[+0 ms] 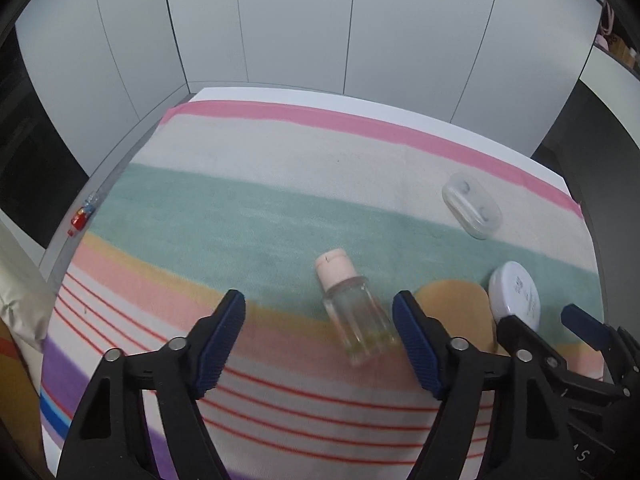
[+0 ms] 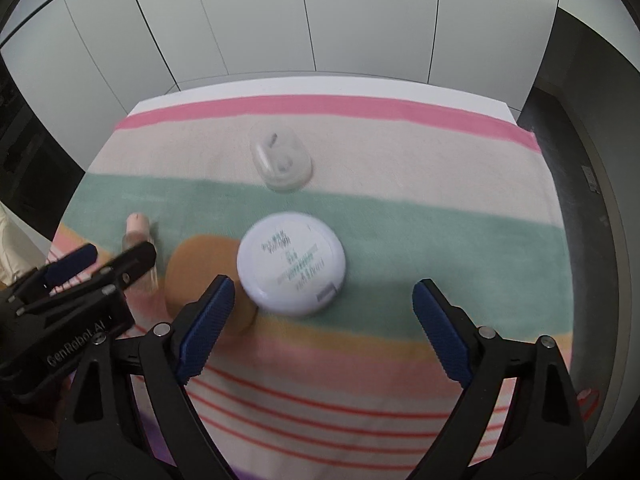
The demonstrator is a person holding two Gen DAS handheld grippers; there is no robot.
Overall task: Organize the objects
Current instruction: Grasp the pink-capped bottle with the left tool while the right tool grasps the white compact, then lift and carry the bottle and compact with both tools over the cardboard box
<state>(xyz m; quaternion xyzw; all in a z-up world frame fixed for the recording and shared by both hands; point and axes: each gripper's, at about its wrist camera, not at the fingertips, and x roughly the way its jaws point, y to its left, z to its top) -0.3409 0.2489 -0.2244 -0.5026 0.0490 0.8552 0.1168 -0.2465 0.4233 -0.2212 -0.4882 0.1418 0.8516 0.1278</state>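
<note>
My left gripper (image 1: 320,332) is spread wide w/ nothing in it. The small clear bottle (image 1: 354,316) lies on its side between the jaws, nearer the right one, not touching either. Its long axis runs front-to-back w/ a slight tilt, pink cap (image 1: 334,266) at the far end, so I judge a squeeze across the body is the obvious move.

My right gripper (image 2: 326,314) is also spread, empty. The white round compact (image 2: 291,263) sits just ahead of the tips, left of centre, close to the left jaw. The tan sponge (image 2: 200,268) is tucked against its left side, partly under it I think; blur makes that unsure. So left is nearer the bottle, right nearer the compact.

Farther out, the clear oval case (image 2: 281,162) sits well apart. Striped towel (image 1: 240,216) beyond is bare up to the table's back edge, so there's room there.
</note>
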